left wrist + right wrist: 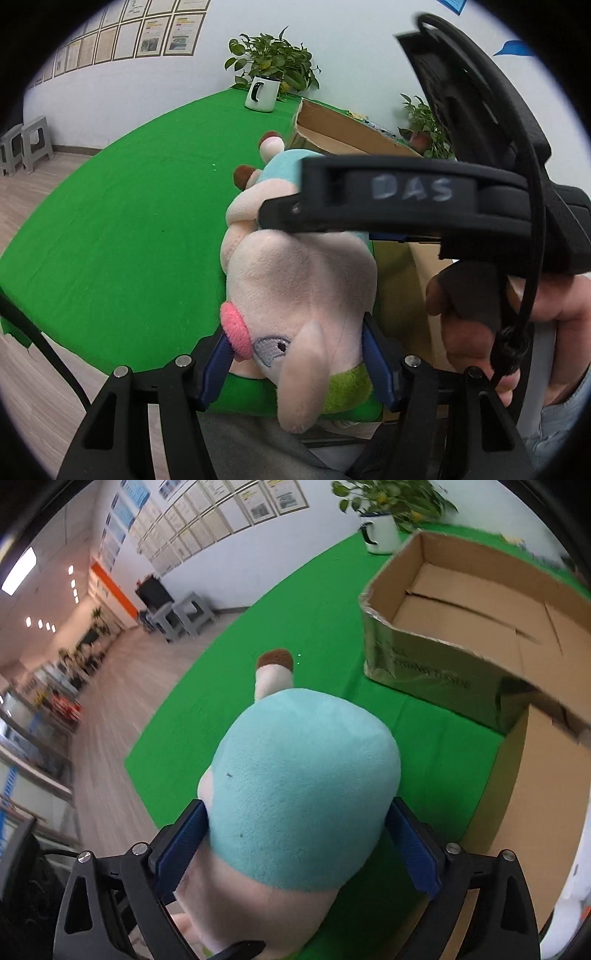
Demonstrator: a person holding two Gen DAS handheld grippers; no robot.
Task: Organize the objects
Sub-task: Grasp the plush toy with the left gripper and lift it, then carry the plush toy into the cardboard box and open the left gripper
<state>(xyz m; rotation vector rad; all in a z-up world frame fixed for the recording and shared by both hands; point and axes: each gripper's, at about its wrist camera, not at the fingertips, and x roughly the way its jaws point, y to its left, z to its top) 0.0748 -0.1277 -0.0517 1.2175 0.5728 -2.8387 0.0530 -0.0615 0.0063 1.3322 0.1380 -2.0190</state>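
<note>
1. Your left gripper (295, 365) is closed on the head end of the plush toy (295, 280); both blue pads (376, 365) press its sides, just beside the pink cheek and the stitched eye.
2. Your right gripper (295, 849) clamps the same plush toy (303, 805) around its light-blue body, pads (417, 853) sunk into the fabric; in the left view it crosses from the right, your hand (480, 332) on its handle.
3. The toy hangs above the green table (110, 240), just beside the cardboard box (480, 627).
4. The box's far side is cut off; its printing is too blurred to read; the toy's lower body hides behind the right gripper.
</note>
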